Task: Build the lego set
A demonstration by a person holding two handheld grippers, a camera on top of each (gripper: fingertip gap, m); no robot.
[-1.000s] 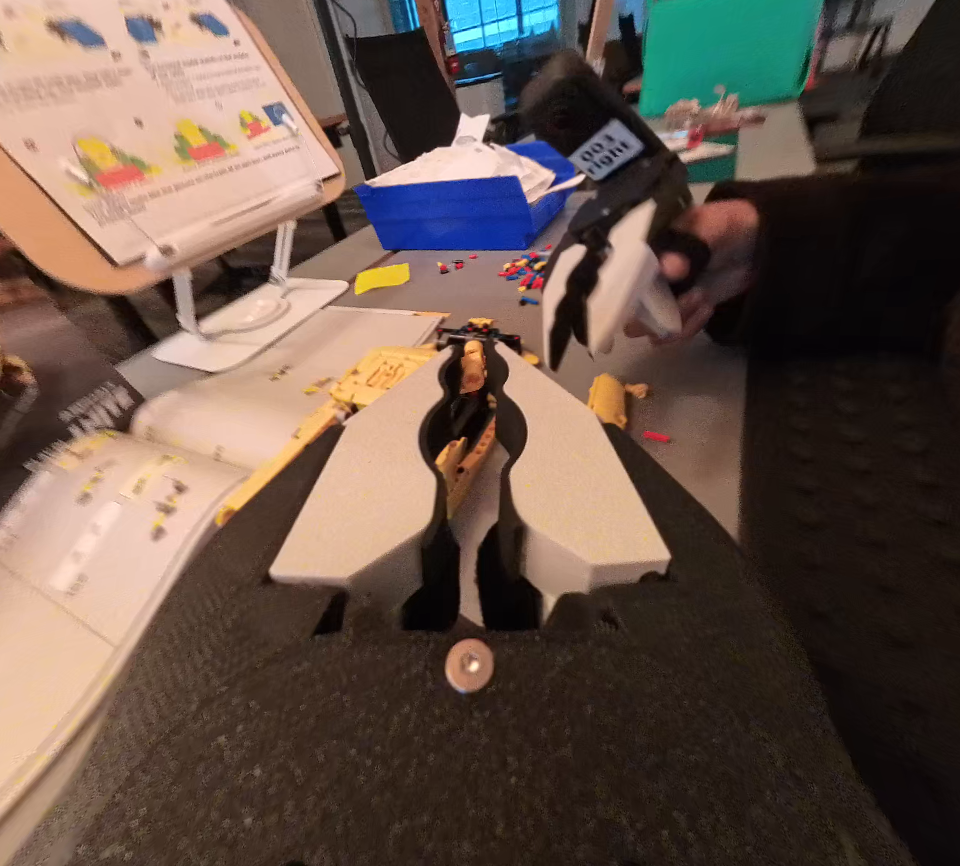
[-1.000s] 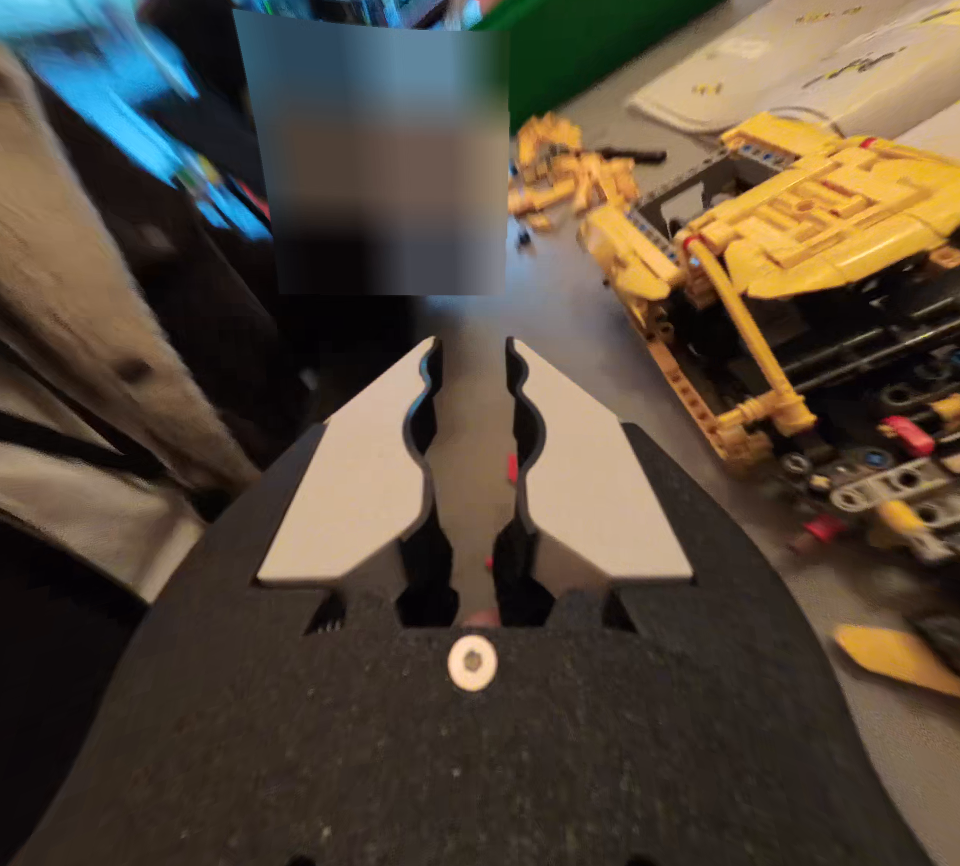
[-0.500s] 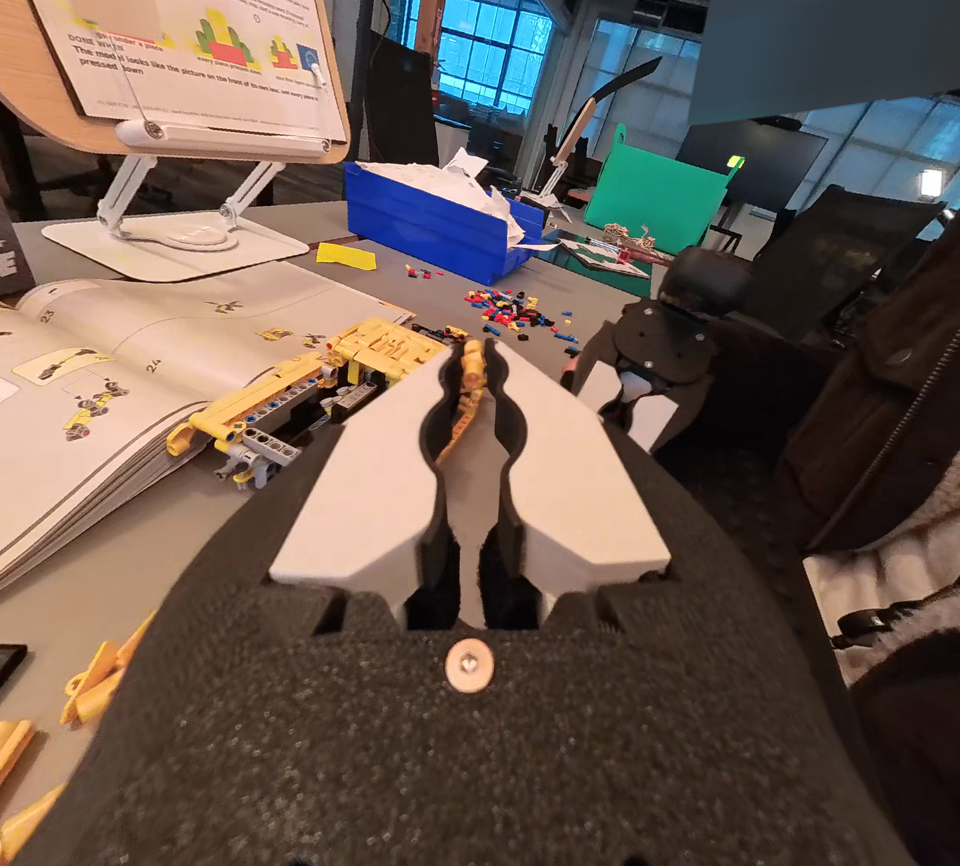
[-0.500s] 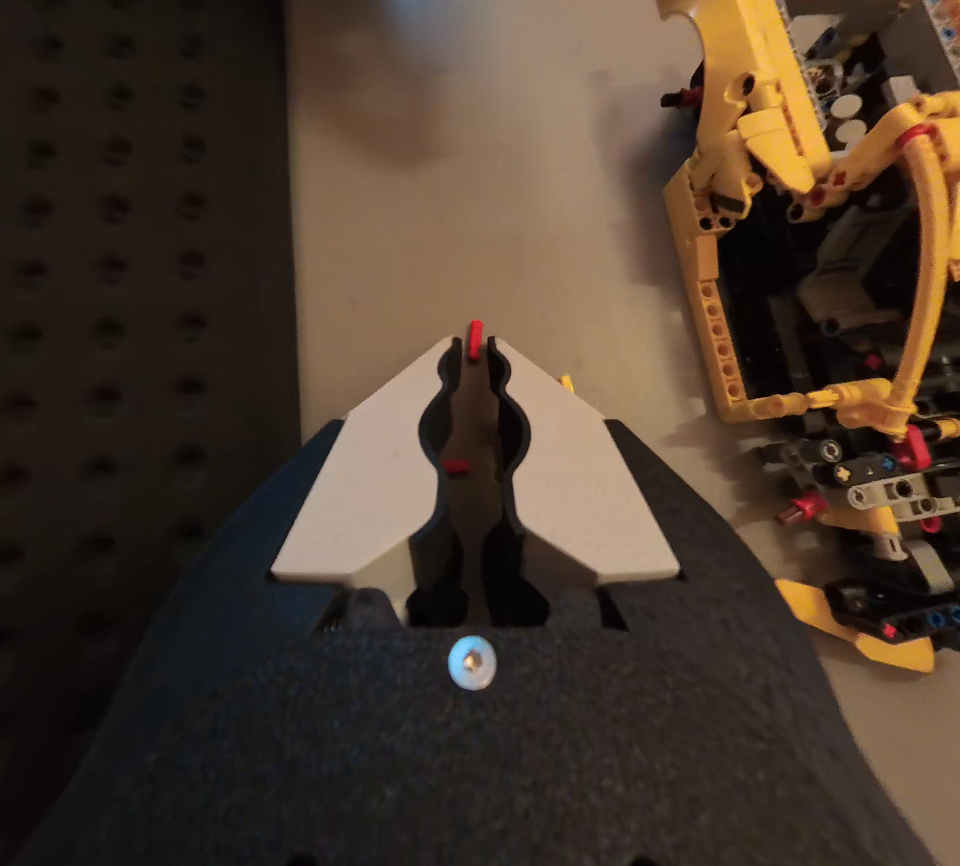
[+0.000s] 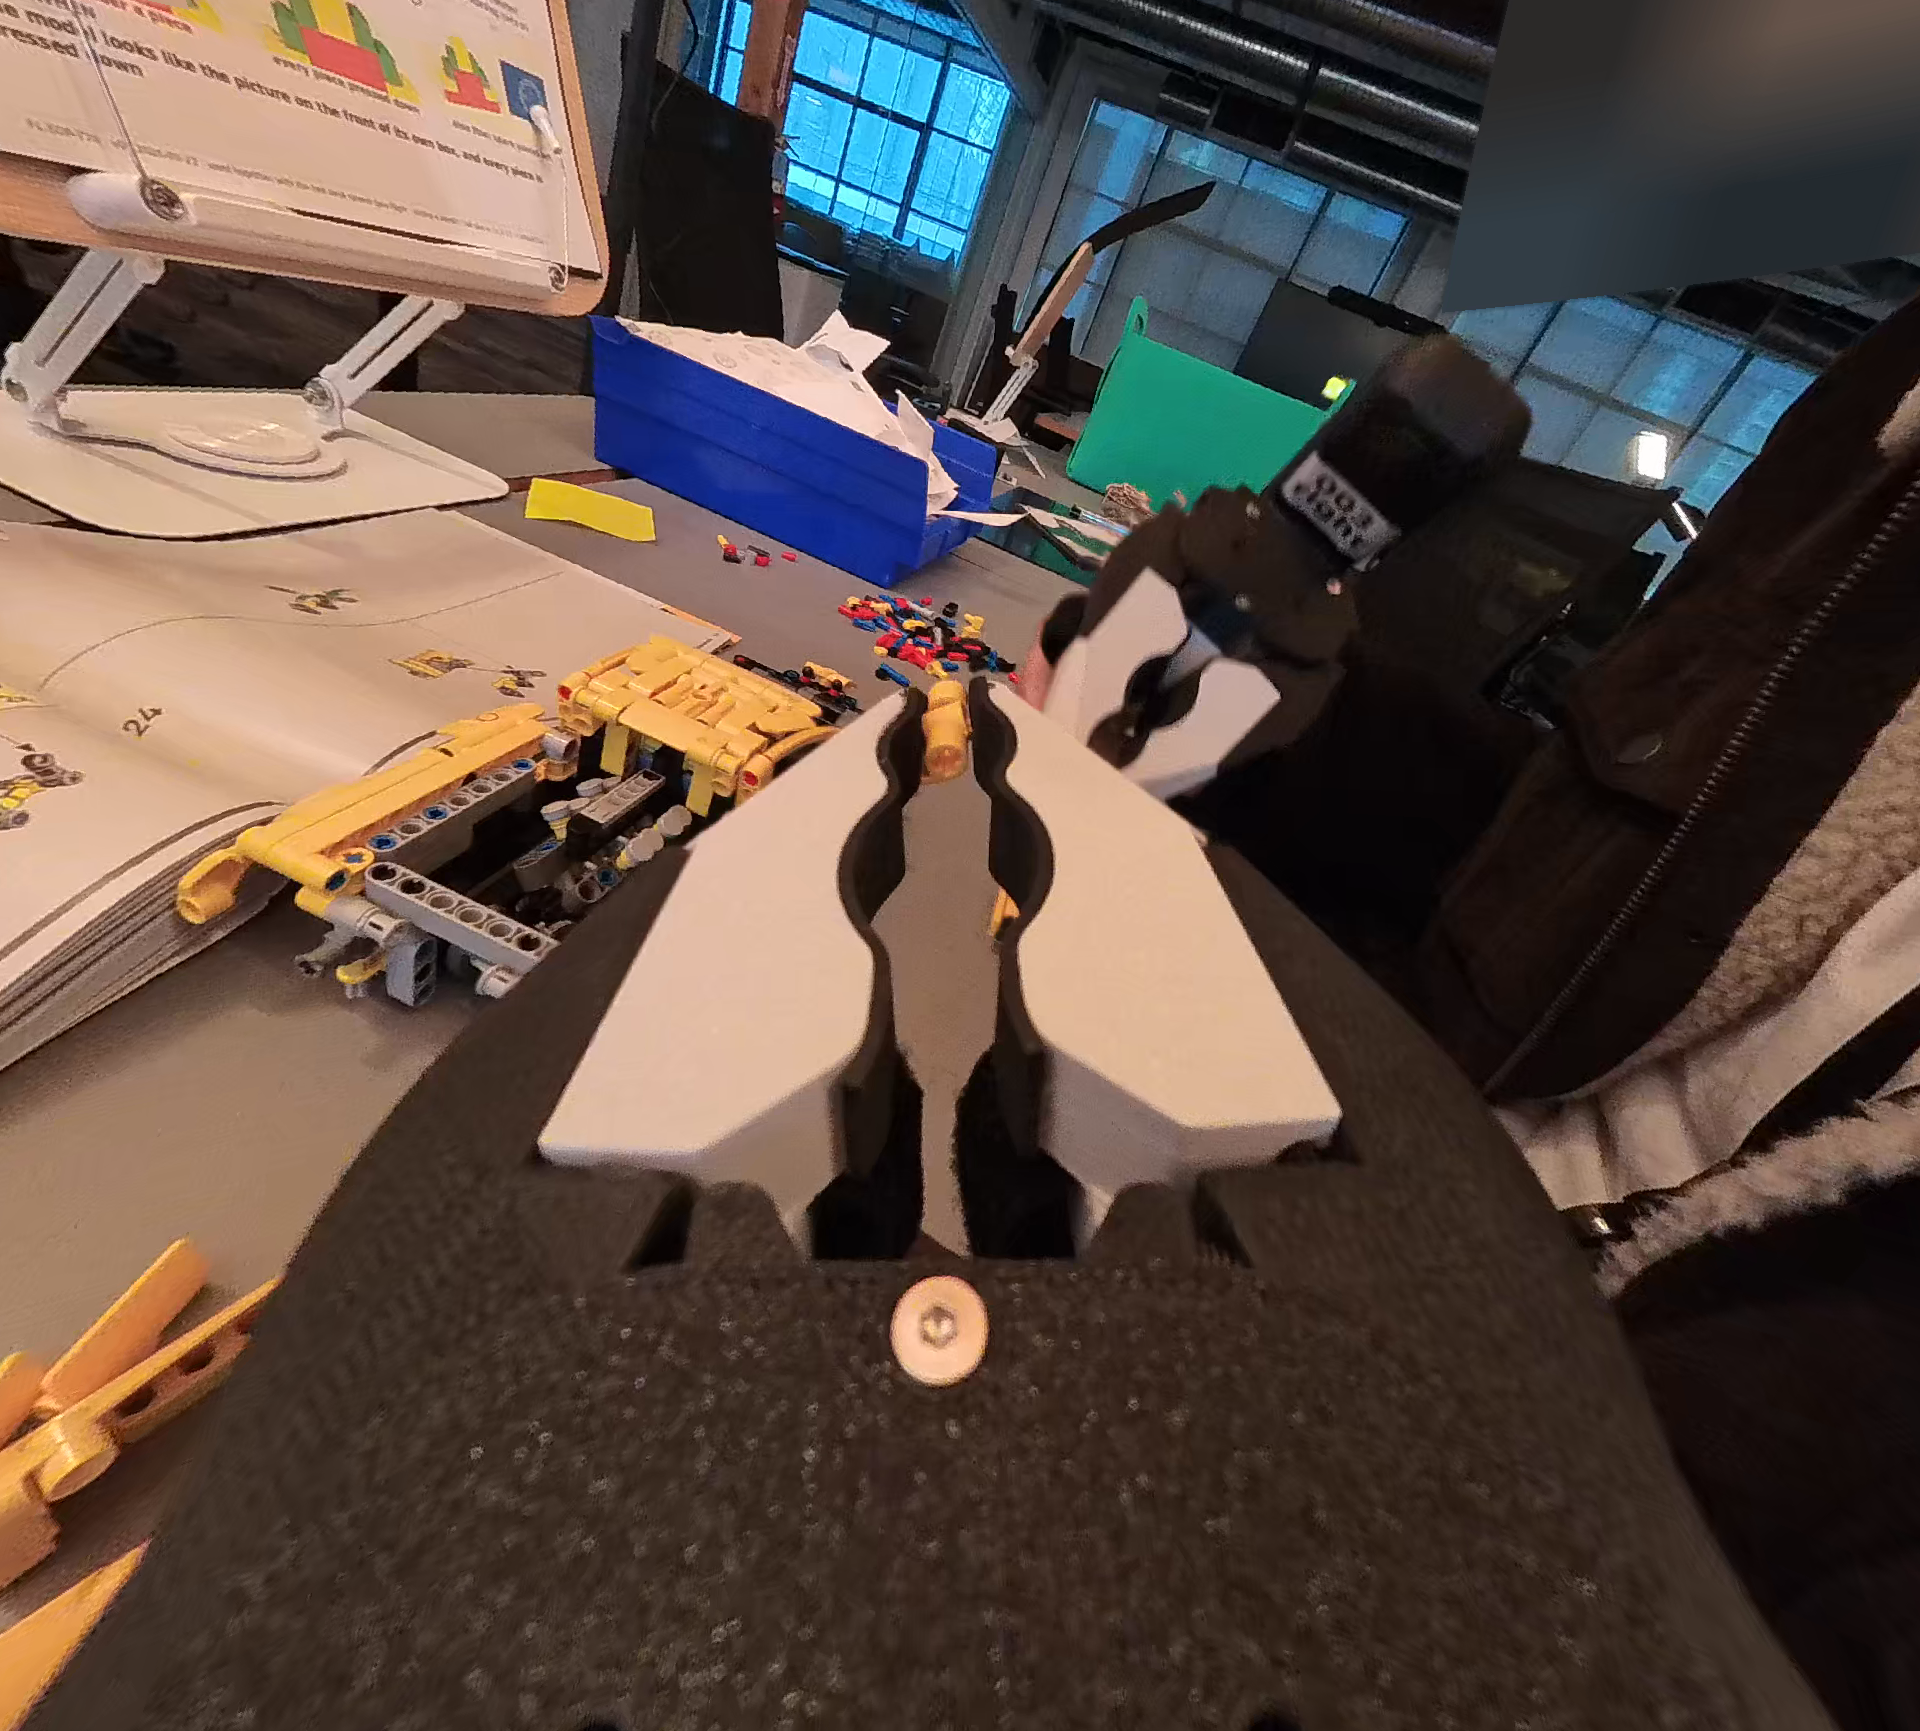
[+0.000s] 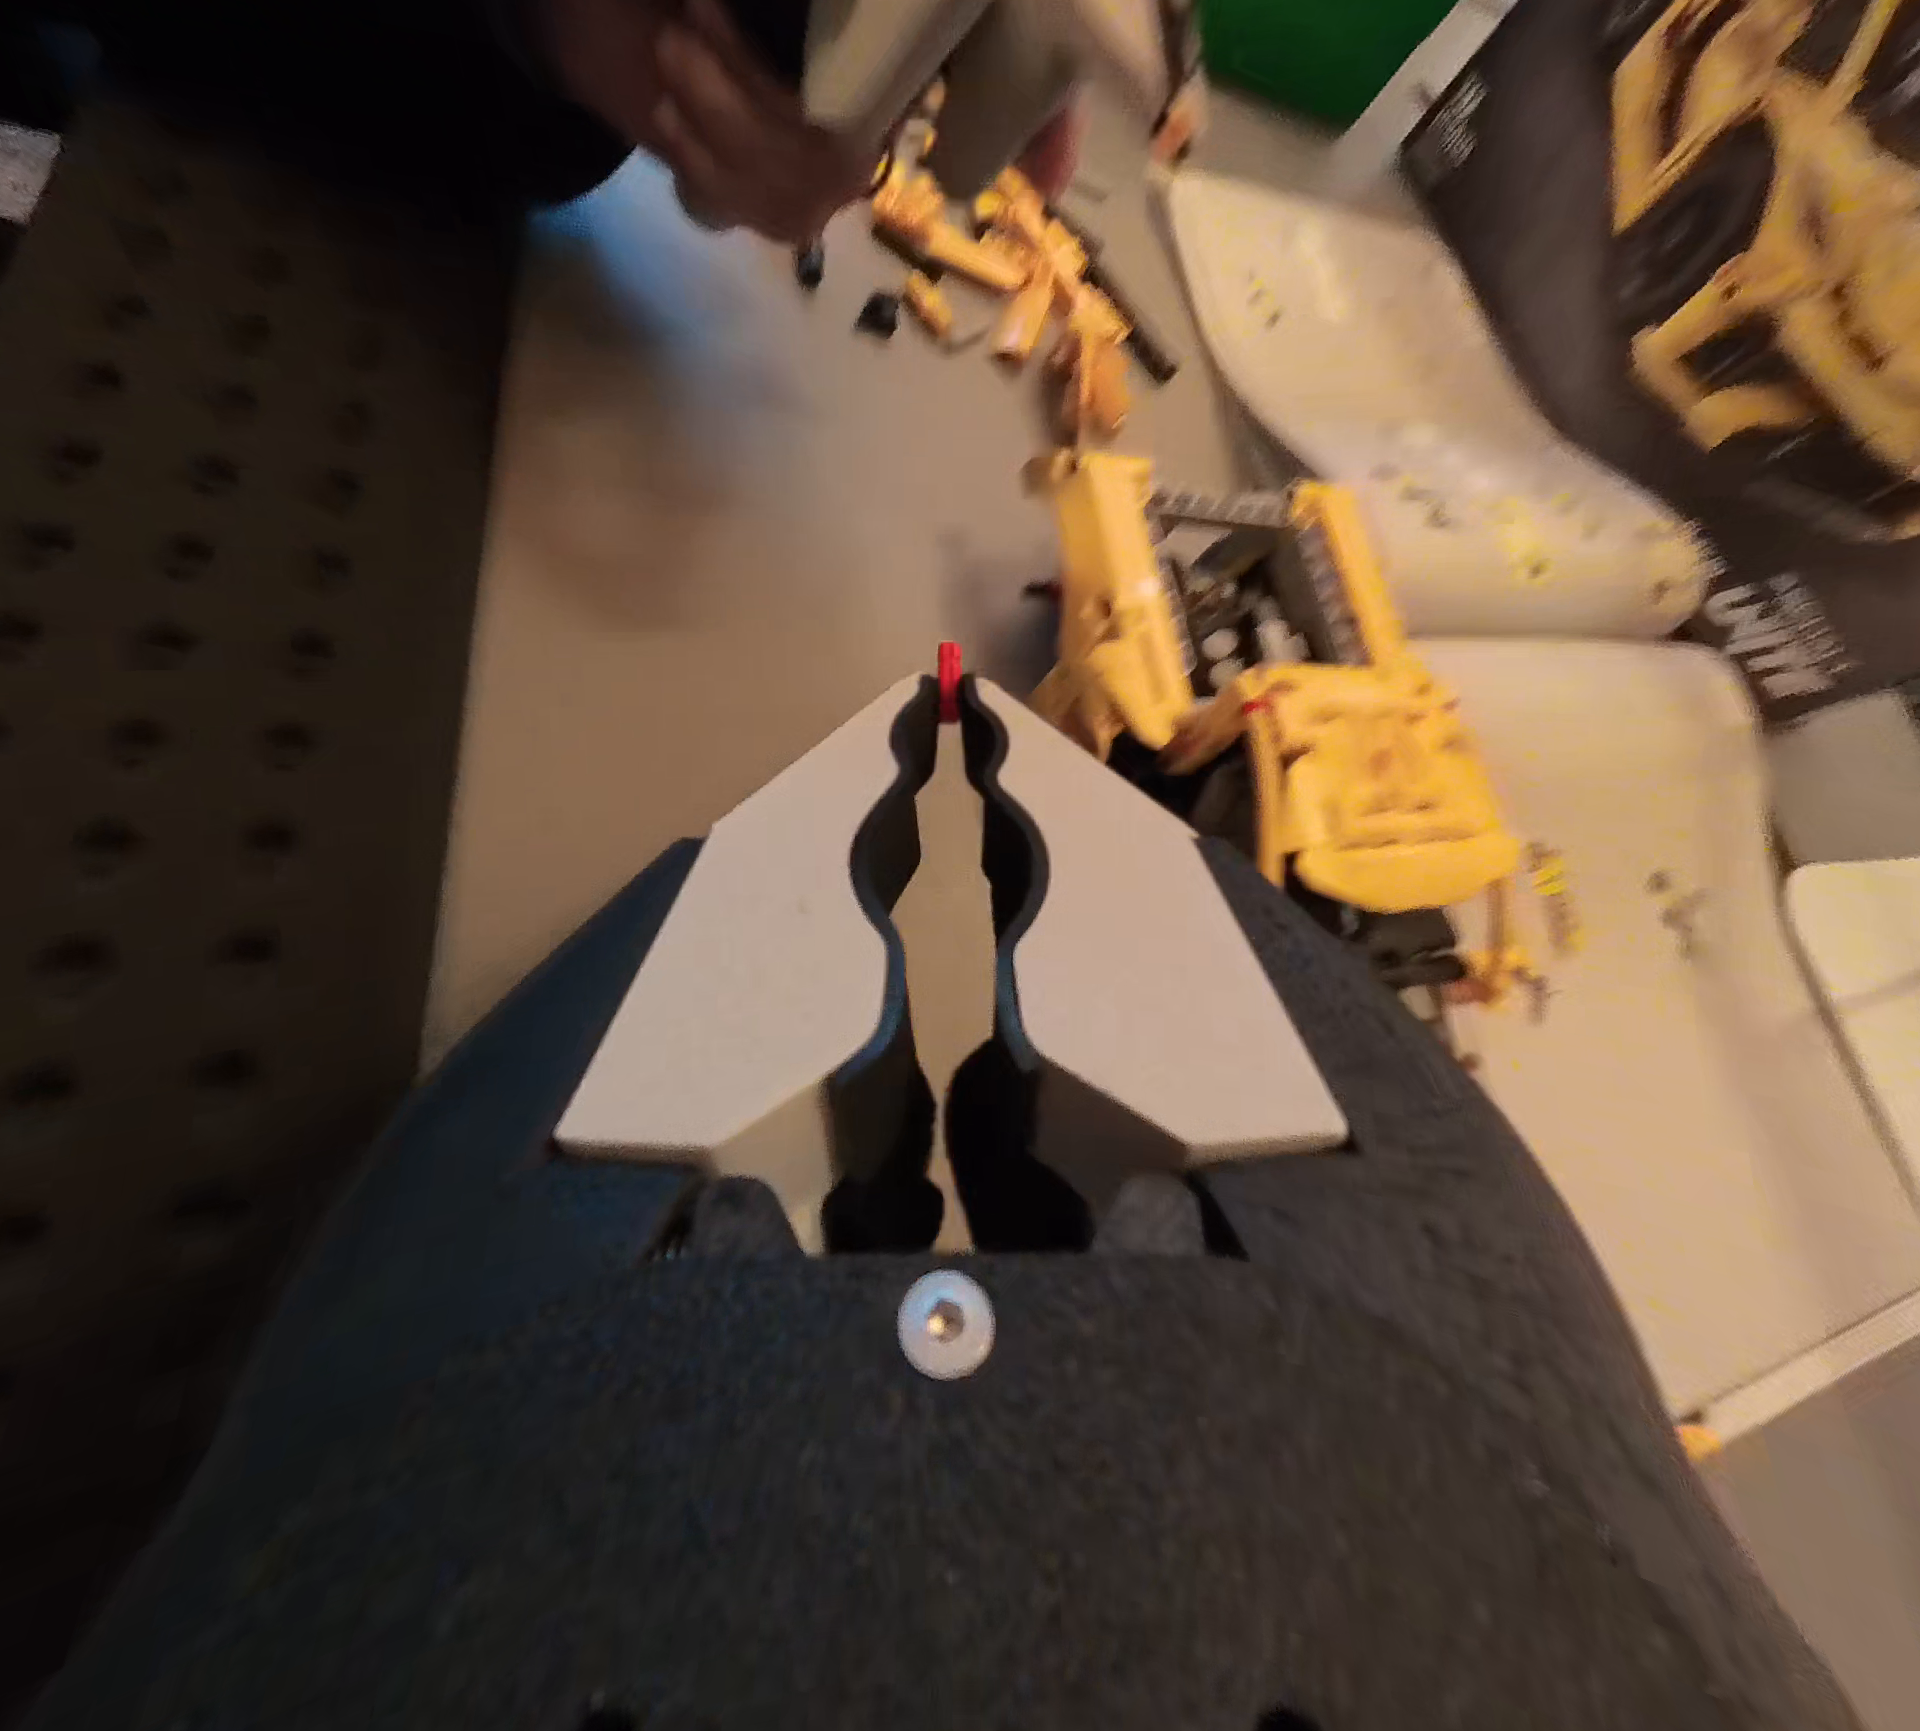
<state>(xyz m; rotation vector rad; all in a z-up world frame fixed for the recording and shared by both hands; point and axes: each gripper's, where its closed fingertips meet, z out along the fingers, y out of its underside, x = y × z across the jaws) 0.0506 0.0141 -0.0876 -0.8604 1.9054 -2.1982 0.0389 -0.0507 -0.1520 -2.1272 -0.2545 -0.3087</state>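
A: What sits around your left gripper?

B: Its pale, wavy-edged fingers are pinched on a small yellow piece at the very tips. Just beyond and to your left lies the yellow lego model, part-built, with grey holed beams and black innards showing, resting on the grey table. An open instruction booklet lies touching the model's far side. Behind it stands a tilted reading stand carrying a printed sheet.

A: Farther back?

B: A blue bin stuffed with crumpled white paper, a yellow slip beside it, and a scatter of small coloured pieces between bin and model. Loose yellow parts lie at your near left.

A: And your right gripper?

B: From its own camera, the fingers are pressed nearly together, nipping a tiny red pin that sticks out past the tips. It hangs above bare table; the model sits to its right, blurred. The set's dark box stands beyond.

A: Anything in the way?

B: In the left wrist view the right gripper hovers just right of the left one's tips, close but apart. A dark perforated mat edges the table on your side.
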